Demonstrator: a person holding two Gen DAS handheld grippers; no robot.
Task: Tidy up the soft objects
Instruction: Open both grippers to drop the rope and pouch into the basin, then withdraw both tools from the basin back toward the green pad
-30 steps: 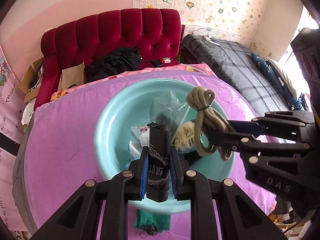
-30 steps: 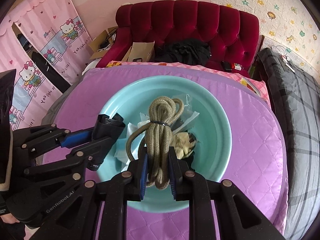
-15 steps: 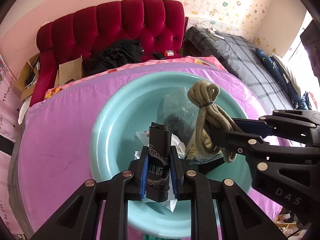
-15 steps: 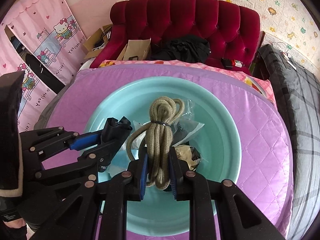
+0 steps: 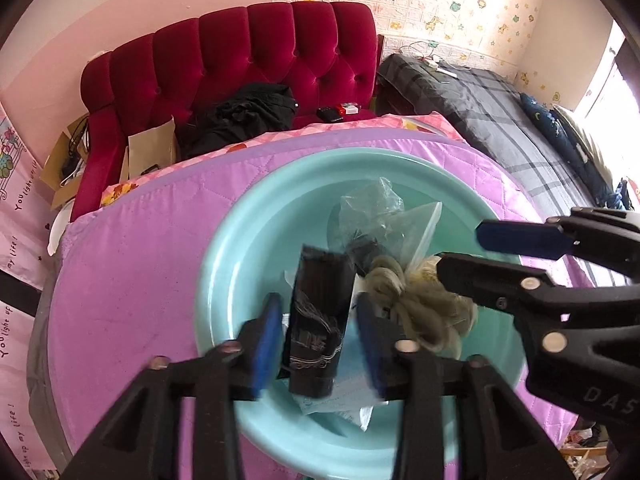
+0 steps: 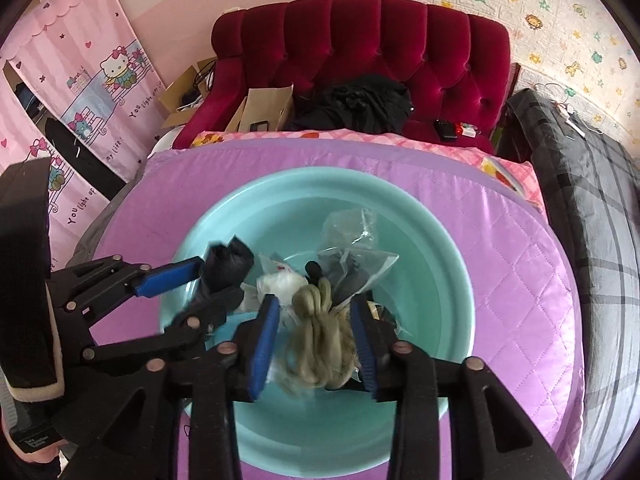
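A black pouch (image 5: pixel 318 320) with a pale pattern hangs blurred between the fingers of my left gripper (image 5: pixel 318 300), whose jaws are opening; a gap shows on each side of the pouch. A bundle of beige rope (image 6: pixel 320 340), also blurred, is loose between the blue pads of my right gripper (image 6: pixel 316 300), whose jaws are opening too. Both grippers point down into a teal basin (image 6: pixel 440 260). In the left wrist view the right gripper (image 5: pixel 460 250) stands just right of the rope (image 5: pixel 424 312). The right wrist view has the left gripper (image 6: pixel 214 288) and pouch (image 6: pixel 224 276) at the left.
The basin (image 5: pixel 224 280) holds clear plastic bags (image 5: pixel 372 208) and a white bag (image 6: pixel 280 284). It sits on a purple quilted table cover (image 6: pixel 520 280). Behind stands a red tufted sofa (image 6: pixel 360 40) with black clothing on it. A bed with a dark plaid cover (image 5: pixel 480 112) is at the right.
Both grippers sank toward the basin, then their jaws spread. The pouch and the rope bundle, gripped before, now sit loose between the pads, and the rope has slumped lower.
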